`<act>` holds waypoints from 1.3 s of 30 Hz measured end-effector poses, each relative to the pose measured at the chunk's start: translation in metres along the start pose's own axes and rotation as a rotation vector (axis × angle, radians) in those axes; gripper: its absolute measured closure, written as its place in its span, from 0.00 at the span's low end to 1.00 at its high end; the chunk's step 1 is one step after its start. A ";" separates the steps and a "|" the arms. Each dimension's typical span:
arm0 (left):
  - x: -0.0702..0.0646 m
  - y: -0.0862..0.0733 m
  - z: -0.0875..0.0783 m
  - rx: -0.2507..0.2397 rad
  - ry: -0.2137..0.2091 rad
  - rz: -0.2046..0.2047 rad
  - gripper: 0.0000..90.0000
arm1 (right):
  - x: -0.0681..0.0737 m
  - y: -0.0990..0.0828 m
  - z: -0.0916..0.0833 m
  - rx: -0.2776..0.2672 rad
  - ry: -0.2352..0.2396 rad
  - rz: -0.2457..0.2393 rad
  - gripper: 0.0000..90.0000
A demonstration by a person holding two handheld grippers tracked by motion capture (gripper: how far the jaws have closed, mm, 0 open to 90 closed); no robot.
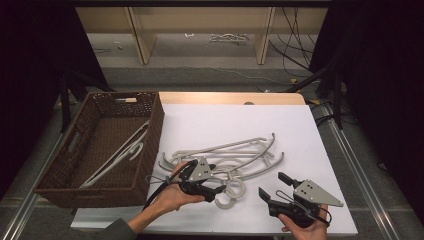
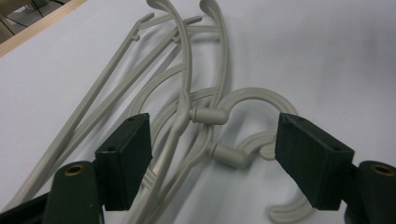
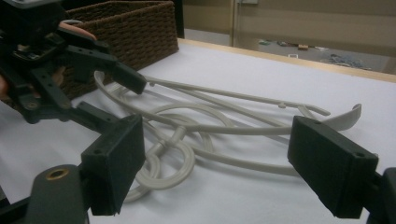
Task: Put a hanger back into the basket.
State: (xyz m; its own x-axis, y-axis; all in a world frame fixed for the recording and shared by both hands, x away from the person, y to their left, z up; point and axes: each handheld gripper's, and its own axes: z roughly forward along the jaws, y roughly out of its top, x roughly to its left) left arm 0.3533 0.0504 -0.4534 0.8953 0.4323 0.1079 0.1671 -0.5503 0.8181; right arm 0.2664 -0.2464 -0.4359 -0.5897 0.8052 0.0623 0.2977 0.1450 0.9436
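Three hangers (image 1: pixel 235 157) on the table, two more in one basket (image 1: pixel 102 172); left gripper (image 1: pixel 220 192) open over hooks, right gripper (image 1: pixel 272 187) open, level.

Overhead forward-down; gripper views low (sharing hangers (image 1: pixel 235 155)).

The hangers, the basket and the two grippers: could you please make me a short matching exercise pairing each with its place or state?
Things:
1. wicker basket
2. pile of hangers
3. left gripper
4. right gripper

Places or states:
A. jaws open, over the hooks of the pile
B. at the table's left, with hangers inside
C. jaws open, held off to the right of the pile
D. lying tangled on the white table top

Pairs: 1-B, 2-D, 3-A, 4-C
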 end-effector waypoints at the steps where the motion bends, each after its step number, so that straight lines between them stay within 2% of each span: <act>1: 0.002 0.001 0.002 0.004 -0.007 0.010 0.34 | 0.000 0.000 0.000 -0.001 0.002 -0.002 0.22; 2: 0.003 0.001 0.004 0.010 -0.011 0.013 0.37 | 0.000 0.000 0.000 0.000 0.003 -0.003 0.22; 6: 0.009 0.005 0.010 0.044 -0.014 0.014 0.37 | 0.000 0.000 0.001 -0.011 -0.006 0.000 0.22; 7: 0.011 0.006 0.011 0.051 -0.014 0.012 0.38 | 0.000 0.001 0.000 0.009 -0.002 0.006 0.22; 8: 0.013 0.007 0.012 0.058 -0.009 0.025 0.38 | -0.001 0.000 0.000 0.008 -0.006 -0.005 0.22; 9: 0.014 0.007 0.014 0.045 -0.017 0.018 0.38 | -0.001 0.000 0.000 0.017 -0.004 -0.005 0.22; 11: 0.016 0.009 0.018 0.062 -0.018 0.025 0.42 | -0.001 0.001 -0.001 0.023 -0.002 -0.004 0.22; 12: 0.016 0.010 0.020 0.076 -0.018 0.037 0.43 | -0.001 0.000 0.001 0.000 -0.002 -0.004 0.22; 13: 0.016 0.011 0.022 0.084 -0.018 0.050 0.43 | -0.001 0.001 0.000 0.015 -0.004 -0.006 0.22; 14: 0.016 0.011 0.025 0.090 -0.022 0.047 0.43 | -0.001 0.000 0.002 -0.006 0.009 0.004 0.22; 16: 0.017 0.012 0.029 0.111 -0.017 0.055 0.45 | -0.001 0.000 0.002 -0.010 -0.004 -0.003 0.22; 18: 0.020 0.012 0.033 0.122 -0.015 0.064 0.48 | -0.002 0.001 0.001 0.002 -0.001 -0.004 0.22; 19: 0.021 0.012 0.034 0.126 -0.019 0.063 0.49 | -0.001 0.000 0.003 -0.019 0.011 0.004 0.22; 21: 0.022 0.012 0.038 0.145 -0.018 0.062 0.51 | -0.001 0.000 0.002 -0.010 0.005 0.006 0.22; 24: 0.025 0.015 0.040 0.170 -0.020 0.076 0.56 | -0.002 0.000 0.002 0.003 0.002 -0.006 0.22; 26: 0.026 0.016 0.042 0.178 -0.021 0.075 0.57 | -0.002 0.000 0.002 -0.012 0.009 0.007 0.22; 27: 0.026 0.017 0.042 0.184 -0.018 0.081 0.58 | -0.002 0.001 0.001 0.002 -0.001 -0.001 0.22; 29: 0.026 0.017 0.043 0.210 -0.025 0.099 0.60 | -0.002 0.000 0.003 -0.013 0.011 0.005 0.22; 31: 0.027 0.016 0.044 0.233 -0.014 0.107 0.60 | -0.002 0.000 0.003 -0.018 0.009 0.006 0.22; 33: 0.028 0.015 0.045 0.239 -0.022 0.105 0.61 | -0.002 0.001 0.001 0.004 0.000 -0.004 0.22; 34: 0.028 0.016 0.045 0.243 -0.025 0.107 0.62 | -0.002 0.000 0.003 -0.013 0.011 0.001 0.22; 39: 0.030 0.015 0.048 0.256 -0.039 0.119 0.65 | -0.002 0.001 0.003 -0.008 0.009 -0.005 0.22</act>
State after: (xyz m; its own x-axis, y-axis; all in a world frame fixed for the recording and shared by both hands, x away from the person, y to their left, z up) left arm 0.4023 0.0203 -0.4651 0.9293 0.3284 0.1688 0.1541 -0.7604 0.6309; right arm 0.2700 -0.2466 -0.4364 -0.5975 0.7996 0.0606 0.2891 0.1443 0.9464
